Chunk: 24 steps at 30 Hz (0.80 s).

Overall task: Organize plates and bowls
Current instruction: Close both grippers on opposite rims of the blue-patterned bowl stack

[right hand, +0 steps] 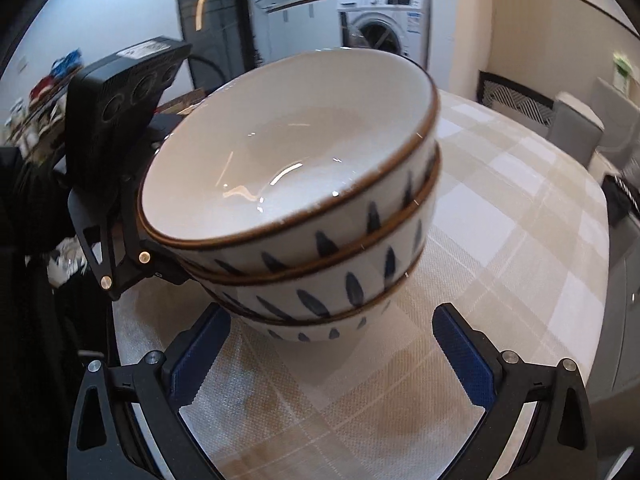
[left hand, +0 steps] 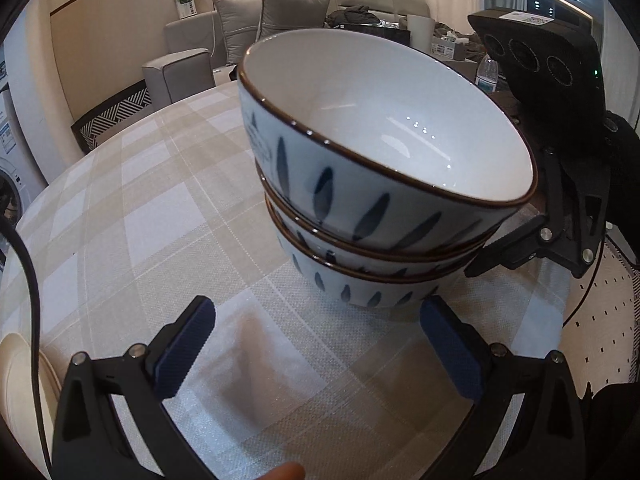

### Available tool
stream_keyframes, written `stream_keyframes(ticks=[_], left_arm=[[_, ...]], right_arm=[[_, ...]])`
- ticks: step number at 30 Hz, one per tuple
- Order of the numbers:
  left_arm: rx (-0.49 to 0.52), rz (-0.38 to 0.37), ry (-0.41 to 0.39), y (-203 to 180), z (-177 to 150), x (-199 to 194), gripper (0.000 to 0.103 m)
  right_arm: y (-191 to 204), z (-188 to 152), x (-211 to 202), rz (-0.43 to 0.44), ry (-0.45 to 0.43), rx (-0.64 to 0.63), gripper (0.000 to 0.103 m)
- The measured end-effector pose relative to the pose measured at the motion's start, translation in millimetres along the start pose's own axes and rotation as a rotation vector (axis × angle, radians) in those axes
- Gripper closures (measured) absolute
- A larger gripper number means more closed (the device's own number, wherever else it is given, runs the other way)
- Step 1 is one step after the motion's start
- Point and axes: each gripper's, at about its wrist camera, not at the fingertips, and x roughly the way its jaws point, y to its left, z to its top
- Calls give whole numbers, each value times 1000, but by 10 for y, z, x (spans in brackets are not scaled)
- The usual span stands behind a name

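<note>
Three white bowls with blue leaf marks and brown rims stand nested in a stack (left hand: 376,184) on the checked tablecloth; the stack also shows in the right wrist view (right hand: 304,216). My left gripper (left hand: 316,344) is open, its blue pads just short of the stack's base. My right gripper (right hand: 332,344) is open on the opposite side, its pads near the bottom bowl. Each gripper shows in the other's view, beside the stack: the right one (left hand: 560,184), the left one (right hand: 120,184).
The table (left hand: 152,216) has a beige and white checked cloth. A sofa with cushions (left hand: 256,20) stands beyond the far edge. A water bottle (left hand: 487,74) stands behind the bowls. A washing machine (right hand: 380,28) is in the background.
</note>
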Motion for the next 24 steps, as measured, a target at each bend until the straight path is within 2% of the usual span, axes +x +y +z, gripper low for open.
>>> stream_keyframes(ticks=[9, 21, 24], left_arm=[[71, -47, -22, -71, 56, 1, 0], [127, -100, -21, -111, 148, 67, 0], [158, -91, -32, -149, 163, 61, 0]], right_arm=[[-38, 117, 124, 112, -28, -150, 0], [-41, 149, 144, 181, -39, -190, 0], [-71, 135, 129, 192, -35, -200, 0]])
